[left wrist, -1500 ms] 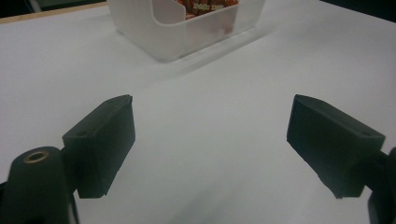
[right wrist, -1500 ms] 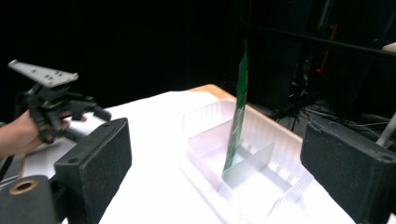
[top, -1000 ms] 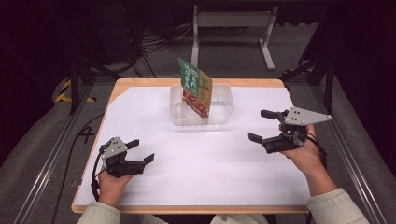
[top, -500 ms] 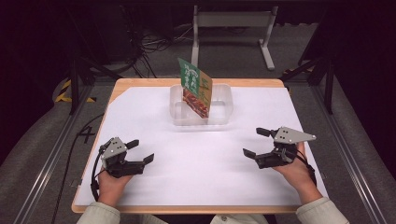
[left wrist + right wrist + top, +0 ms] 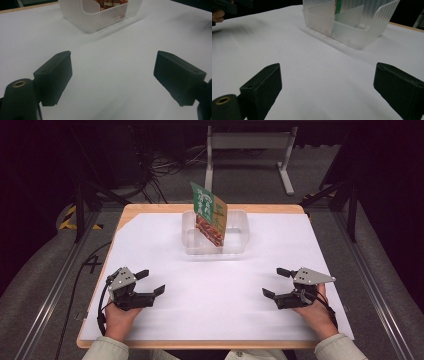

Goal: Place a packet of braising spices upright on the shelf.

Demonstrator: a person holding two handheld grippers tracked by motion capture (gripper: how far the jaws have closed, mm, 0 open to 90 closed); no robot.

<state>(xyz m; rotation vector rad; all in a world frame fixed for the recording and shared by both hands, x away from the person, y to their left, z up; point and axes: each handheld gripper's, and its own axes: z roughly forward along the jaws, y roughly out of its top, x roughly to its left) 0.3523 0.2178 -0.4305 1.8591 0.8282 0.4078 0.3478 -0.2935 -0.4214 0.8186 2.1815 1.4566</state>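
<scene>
Your left tongs [image 5: 151,282] rest low at the near left of the white surface [image 5: 215,290], jaws spread apart with nothing between them. Your right tongs [image 5: 275,283] sit at the near right, jaws likewise wide apart. Well ahead of both, a green snack packet [image 5: 210,220] stands tilted inside the clear plastic container [image 5: 237,242].

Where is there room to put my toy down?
Between the left gripper and the right gripper, the white sheet is bare. Also beside the clear bin, both sides. The bin itself is crowded by the snack packet.
</scene>
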